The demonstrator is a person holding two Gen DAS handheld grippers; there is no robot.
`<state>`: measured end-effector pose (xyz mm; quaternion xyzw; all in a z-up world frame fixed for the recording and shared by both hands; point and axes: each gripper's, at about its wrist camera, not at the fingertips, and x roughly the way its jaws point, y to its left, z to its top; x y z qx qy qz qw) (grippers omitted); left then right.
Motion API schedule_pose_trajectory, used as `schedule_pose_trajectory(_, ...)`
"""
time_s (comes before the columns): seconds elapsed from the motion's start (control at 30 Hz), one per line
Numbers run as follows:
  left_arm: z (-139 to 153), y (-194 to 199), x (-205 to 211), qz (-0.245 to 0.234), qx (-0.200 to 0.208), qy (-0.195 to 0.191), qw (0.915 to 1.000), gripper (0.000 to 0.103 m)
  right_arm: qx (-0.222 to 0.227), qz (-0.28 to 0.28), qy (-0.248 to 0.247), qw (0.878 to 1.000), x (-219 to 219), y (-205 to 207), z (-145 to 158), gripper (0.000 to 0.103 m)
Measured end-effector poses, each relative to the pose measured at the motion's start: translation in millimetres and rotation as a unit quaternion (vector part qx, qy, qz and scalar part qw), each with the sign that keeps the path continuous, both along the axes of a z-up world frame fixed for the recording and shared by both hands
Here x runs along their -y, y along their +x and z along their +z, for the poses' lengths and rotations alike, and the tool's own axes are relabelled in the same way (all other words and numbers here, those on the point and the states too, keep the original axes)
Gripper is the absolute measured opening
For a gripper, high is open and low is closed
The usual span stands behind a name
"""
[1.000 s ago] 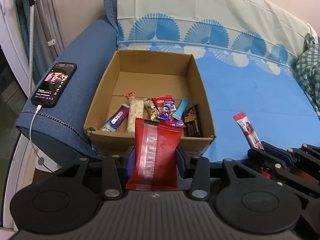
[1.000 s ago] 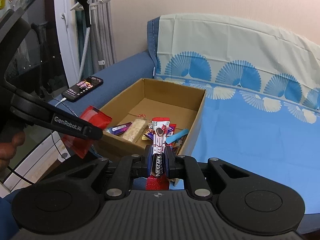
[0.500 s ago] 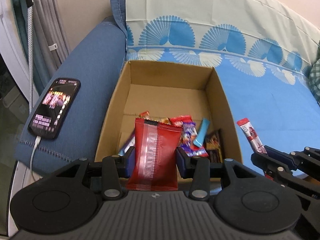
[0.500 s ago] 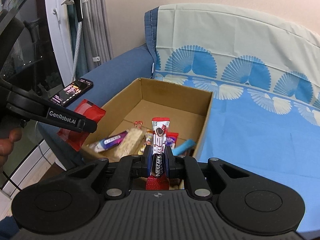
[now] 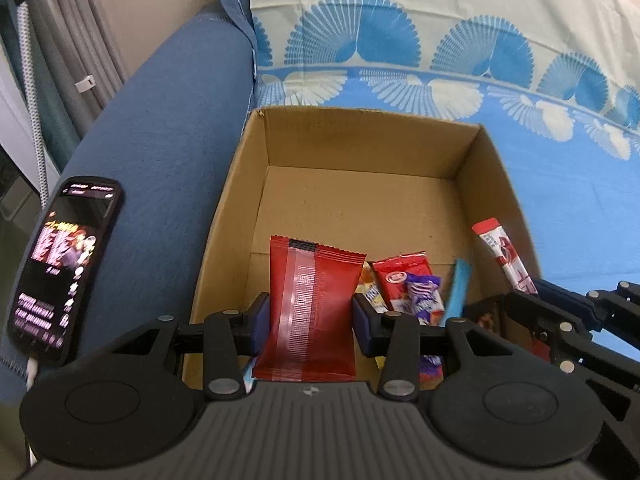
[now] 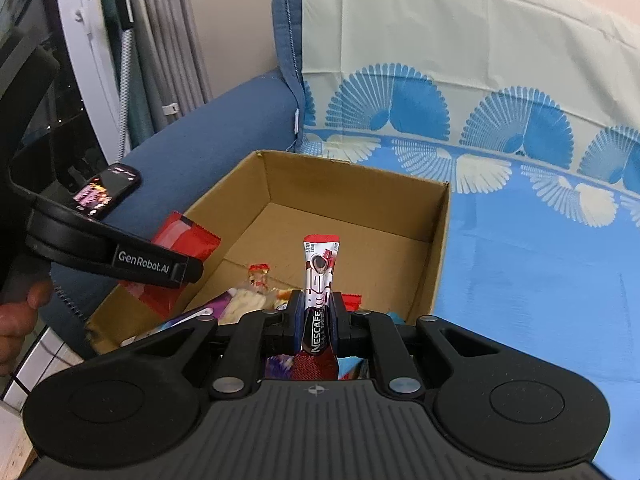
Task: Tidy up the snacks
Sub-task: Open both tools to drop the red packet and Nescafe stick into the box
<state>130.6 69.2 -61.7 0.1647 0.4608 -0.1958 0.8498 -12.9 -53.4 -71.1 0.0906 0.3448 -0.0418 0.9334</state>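
We see the left gripper (image 5: 312, 316) clamped on a red snack packet (image 5: 310, 304), the right gripper (image 6: 317, 316) pinching a Nescafe stick (image 6: 318, 292) upright, both over the cardboard box (image 5: 360, 152).

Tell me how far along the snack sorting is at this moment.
Done: several snacks already lie in the near end of the cardboard box. In hand: the left gripper clamps a red packet, the right gripper a Nescafe stick, both over the box, unreleased. Left: dropping both in. No loose snacks show on the blue cover.
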Motion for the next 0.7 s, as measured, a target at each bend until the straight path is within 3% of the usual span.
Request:
schedule_pose_trajectory(0.2,-23,21,12,-0.002,-0.007,0.013,0.9999,0.048,-0.015,-0.011,0.008,1.0,12,29,-21,0.015)
schedule_pose_trajectory(0.27,-27,24,15,-0.009,-0.003,0.008,0.9999,0.066,-0.018,-0.019,0.02,0.999,18,37,-26,0.022)
schedule_pose_trajectory(0.3,-27,25,16,-0.01,-0.002,0.007,0.9999,0.096,-0.02,-0.024,0.027,0.999,21,40,-27,0.03)
schedule_pose_trajectory(0.33,-26,26,16,-0.001,0.009,0.01,0.9999,0.103,-0.023,-0.03,0.035,0.999,24,43,-28,0.053)
schedule_pose_trajectory(0.37,-25,25,14,0.011,0.026,0.011,0.9995,0.103,-0.024,-0.041,0.043,0.998,28,45,-28,0.067)
schedule_pose_trajectory(0.43,-22,23,10,0.009,0.026,0.009,0.9996,0.103,-0.02,-0.062,0.047,0.997,35,42,-25,0.077)
schedule_pose_trajectory(0.7,-9,-18,-18,0.032,-0.003,0.001,0.9995,0.103,-0.021,-0.058,0.036,0.997,18,-7,-9,0.091)
